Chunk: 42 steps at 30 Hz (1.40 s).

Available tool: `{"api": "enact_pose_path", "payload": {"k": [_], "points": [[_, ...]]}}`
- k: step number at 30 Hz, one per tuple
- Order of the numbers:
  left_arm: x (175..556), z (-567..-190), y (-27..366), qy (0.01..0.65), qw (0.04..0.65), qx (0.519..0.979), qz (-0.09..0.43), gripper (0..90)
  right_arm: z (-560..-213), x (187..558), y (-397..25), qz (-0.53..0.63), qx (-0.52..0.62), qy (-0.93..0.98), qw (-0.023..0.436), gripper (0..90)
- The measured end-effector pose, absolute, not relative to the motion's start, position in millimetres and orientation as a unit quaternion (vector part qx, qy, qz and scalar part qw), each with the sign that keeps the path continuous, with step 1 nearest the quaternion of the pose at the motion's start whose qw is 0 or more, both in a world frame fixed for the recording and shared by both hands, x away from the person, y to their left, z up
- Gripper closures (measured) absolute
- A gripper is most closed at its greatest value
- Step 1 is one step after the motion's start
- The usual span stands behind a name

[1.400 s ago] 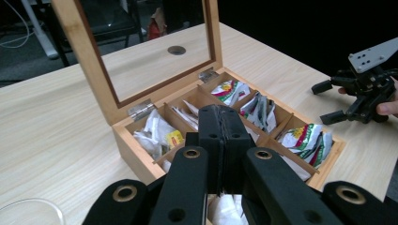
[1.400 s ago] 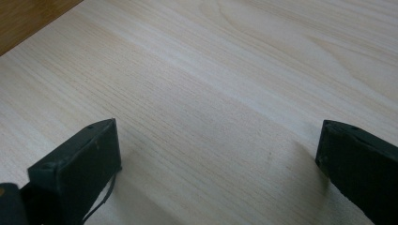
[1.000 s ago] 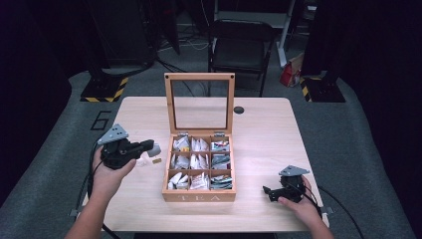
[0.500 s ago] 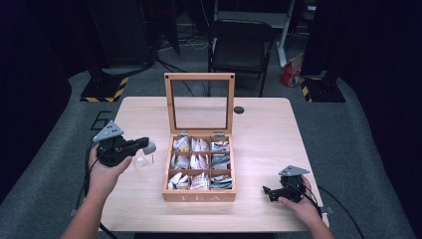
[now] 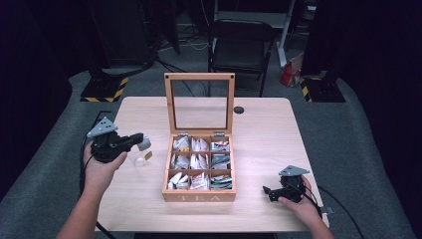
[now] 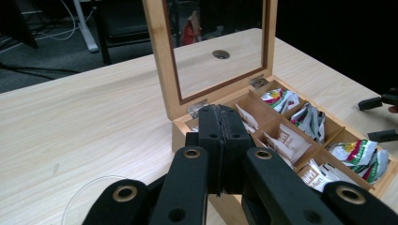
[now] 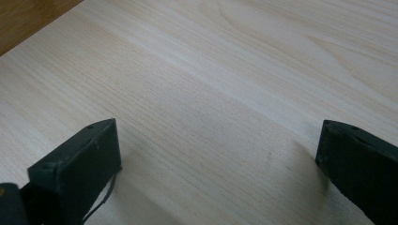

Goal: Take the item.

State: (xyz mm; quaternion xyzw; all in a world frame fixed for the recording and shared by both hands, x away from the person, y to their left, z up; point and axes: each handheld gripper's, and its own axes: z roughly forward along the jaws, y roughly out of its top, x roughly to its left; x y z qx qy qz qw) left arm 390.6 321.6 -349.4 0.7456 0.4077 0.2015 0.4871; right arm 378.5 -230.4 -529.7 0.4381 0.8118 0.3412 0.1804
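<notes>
the left hand-held gripper (image 5: 138,143) hangs over the left part of the pale wooden surface (image 5: 263,124), jaws pressed together on a small grey-white tea bag packet (image 5: 144,144); in its own view the jaws look shut, though the packet itself hardly shows there. just below it a small clear glass (image 5: 137,158) stands on the surface with a yellow tag (image 5: 148,156) beside it. the open wooden tea box with a glass lid (image 5: 200,194) lies to the gripper's right, near the front edge, its compartments full of packets. the right hand-held gripper (image 5: 268,192) rests near the front right corner, jaws spread wide on bare wood. the left hand is plainly nearer the glass. since a second ago the left gripper has drawn away from the box toward the left edge; the right has stayed put.
</notes>
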Motion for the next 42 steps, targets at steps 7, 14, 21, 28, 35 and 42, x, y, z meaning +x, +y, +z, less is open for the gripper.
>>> {"api": "enact_pose_path", "payload": {"k": [7, 14, 21, 28, 35, 42], "points": [[393.2, -349.2, 330.8, 0.422, 0.491, 0.734, 0.206, 89.6, -529.7, 378.5, -230.4, 0.342, 0.438, 0.812, 0.179, 0.0], [396.8, -348.6, 338.3, 0.433, 0.486, 0.729, 0.21, 89.6, -529.7, 378.5, -230.3, 0.342, 0.438, 0.812, 0.179, 0.0], [403.9, -348.4, 343.1, 0.446, 0.477, 0.725, 0.218, 89.6, -529.7, 378.5, -230.3, 0.341, 0.439, 0.811, 0.181, 0.0], [408.5, -350.3, 347.9, 0.455, 0.476, 0.718, 0.223, 89.6, -529.7, 378.6, -230.3, 0.341, 0.439, 0.812, 0.181, 0.0], [412.2, -354.9, 353.8, 0.465, 0.471, 0.713, 0.232, 89.6, -529.7, 378.5, -230.3, 0.341, 0.439, 0.812, 0.181, 0.0], [416.6, -362.7, 359.6, 0.479, 0.466, 0.705, 0.237, 89.6, -529.7, 378.6, -230.3, 0.341, 0.439, 0.811, 0.181, 0.0]]}}
